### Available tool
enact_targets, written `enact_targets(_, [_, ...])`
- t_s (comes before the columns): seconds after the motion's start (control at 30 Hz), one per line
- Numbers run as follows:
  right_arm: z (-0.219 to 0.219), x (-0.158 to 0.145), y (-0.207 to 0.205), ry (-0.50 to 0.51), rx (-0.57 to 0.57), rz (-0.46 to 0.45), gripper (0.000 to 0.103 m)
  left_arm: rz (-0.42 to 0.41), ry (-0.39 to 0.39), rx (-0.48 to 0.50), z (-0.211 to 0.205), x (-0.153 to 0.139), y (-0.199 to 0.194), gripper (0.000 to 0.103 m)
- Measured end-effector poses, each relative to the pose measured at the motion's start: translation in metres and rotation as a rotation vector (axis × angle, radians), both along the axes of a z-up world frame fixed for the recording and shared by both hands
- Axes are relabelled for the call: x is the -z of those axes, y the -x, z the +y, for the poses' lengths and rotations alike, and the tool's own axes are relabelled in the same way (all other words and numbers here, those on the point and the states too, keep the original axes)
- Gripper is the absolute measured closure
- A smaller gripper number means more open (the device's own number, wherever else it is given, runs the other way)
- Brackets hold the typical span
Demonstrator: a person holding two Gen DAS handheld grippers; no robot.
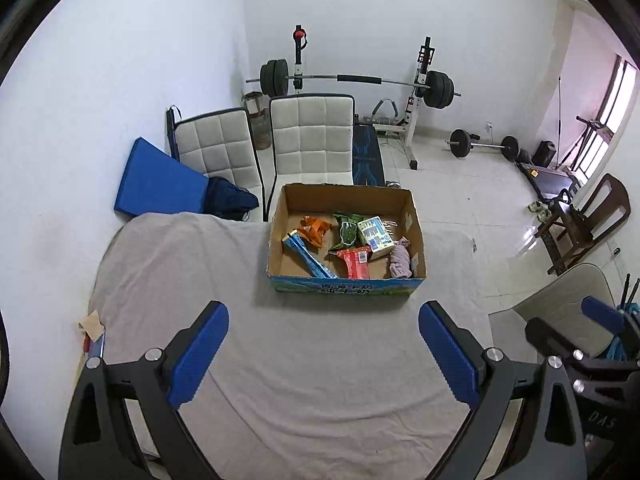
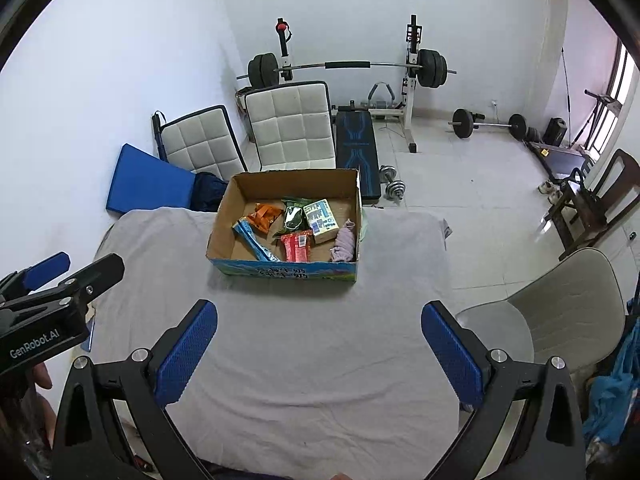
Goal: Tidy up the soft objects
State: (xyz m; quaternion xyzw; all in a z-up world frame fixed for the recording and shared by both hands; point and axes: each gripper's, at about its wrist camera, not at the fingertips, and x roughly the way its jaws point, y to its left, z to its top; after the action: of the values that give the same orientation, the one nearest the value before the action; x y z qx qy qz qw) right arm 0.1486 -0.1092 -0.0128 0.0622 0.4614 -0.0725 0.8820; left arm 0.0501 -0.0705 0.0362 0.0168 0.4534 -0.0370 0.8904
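Observation:
A cardboard box (image 1: 282,240) (image 2: 222,220) stands at the far side of a table under a grey cloth (image 1: 280,360) (image 2: 312,340). Inside lie an orange packet (image 1: 314,230) (image 2: 262,216), a blue packet (image 1: 308,256) (image 2: 254,244), a green packet (image 1: 347,230) (image 2: 294,214), a red packet (image 1: 354,262) (image 2: 296,246), a white and blue carton (image 1: 375,236) (image 2: 322,216) and a pink cloth (image 1: 401,262) (image 2: 345,245). My left gripper (image 1: 323,356) and right gripper (image 2: 320,354) are open and empty, hovering over the cloth well short of the box.
Two white padded chairs (image 1: 312,136) (image 2: 290,126) stand behind the table. A blue mat (image 1: 158,178) leans on the left wall. A beige chair (image 2: 560,312) is at right. A barbell rack (image 1: 352,80), weights and a wooden chair (image 1: 584,224) are further back.

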Motion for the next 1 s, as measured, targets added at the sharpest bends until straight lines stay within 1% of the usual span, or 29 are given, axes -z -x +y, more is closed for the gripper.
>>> enact_targets(0.03, [-0.002, -0.001, 0.000, 0.005, 0.006, -0.006, 0.000, -0.007, -0.009, -0.001, -0.002, -0.001, 0.000, 0.000])
enact_targets(0.13, [-0.009, -0.005, -0.002, 0.019, 0.028, -0.031, 0.000, -0.025, -0.020, -0.012, -0.003, -0.002, 0.001, 0.000])
enact_targets(0.37, [-0.023, -0.011, -0.014, 0.037, 0.051, -0.055, 0.000, -0.035, -0.013, -0.040, 0.000, -0.001, -0.007, 0.000])
enact_targets(0.63, [-0.025, -0.012, -0.033, 0.064, 0.034, -0.070, 0.000, -0.040, -0.007, -0.056, 0.001, 0.000, -0.015, 0.000])
enact_targets(0.87, [-0.026, -0.010, -0.044, 0.067, 0.020, -0.073, 0.000, -0.034, -0.006, -0.059, 0.001, 0.001, -0.016, 0.000])
enact_targets(1.0, [-0.027, -0.009, -0.046, 0.061, 0.017, -0.069, 0.000, -0.030, -0.006, -0.060, -0.001, 0.006, -0.018, 0.000])
